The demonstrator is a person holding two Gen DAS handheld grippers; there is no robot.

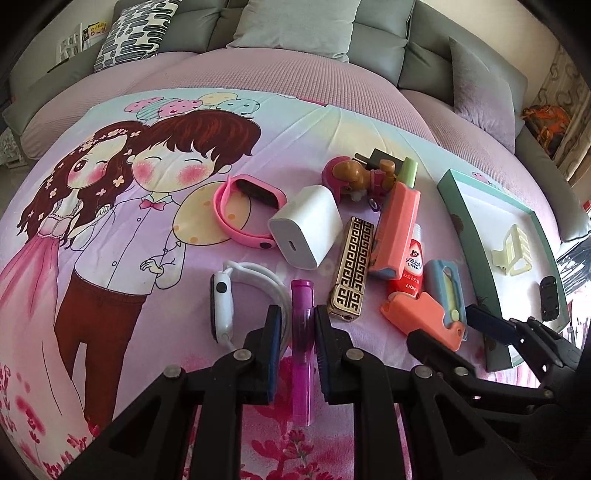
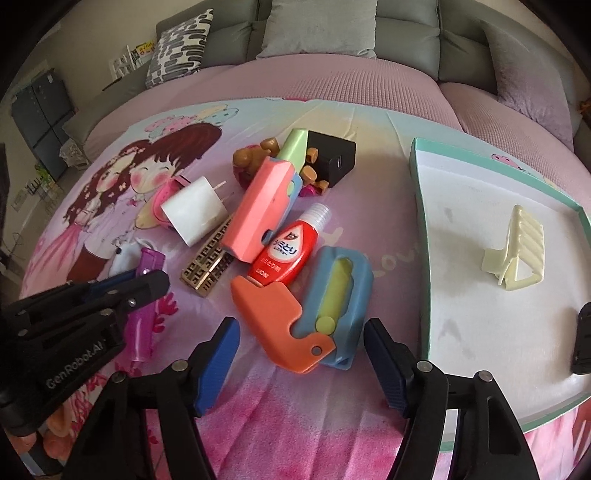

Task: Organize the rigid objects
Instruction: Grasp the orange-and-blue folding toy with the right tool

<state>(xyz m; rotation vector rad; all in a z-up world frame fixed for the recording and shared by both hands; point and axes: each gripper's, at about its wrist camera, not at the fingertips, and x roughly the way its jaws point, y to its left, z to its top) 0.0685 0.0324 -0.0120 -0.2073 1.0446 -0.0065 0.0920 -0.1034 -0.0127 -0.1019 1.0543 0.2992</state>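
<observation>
While only a hair clip (image 2: 513, 251) and a small black item sit in the tray (image 2: 421, 229), most clutter remains on the blanket; left gripper (image 1: 295, 321) clamps the purple tube (image 1: 302, 332), right gripper (image 2: 301, 354) gapes wide around the orange-blue cutter (image 2: 317, 314).

This is a home, most likely a living room. A grey sofa (image 1: 369, 48) runs along the back, with a patterned cushion (image 1: 135, 33) at its left end and a plain grey cushion (image 1: 295, 26) near its middle. In front of the sofa lies a cartoon-printed sheet (image 1: 122, 206). Left of the sofa stand books (image 2: 142, 51) and a dark cabinet (image 2: 40, 110).
</observation>
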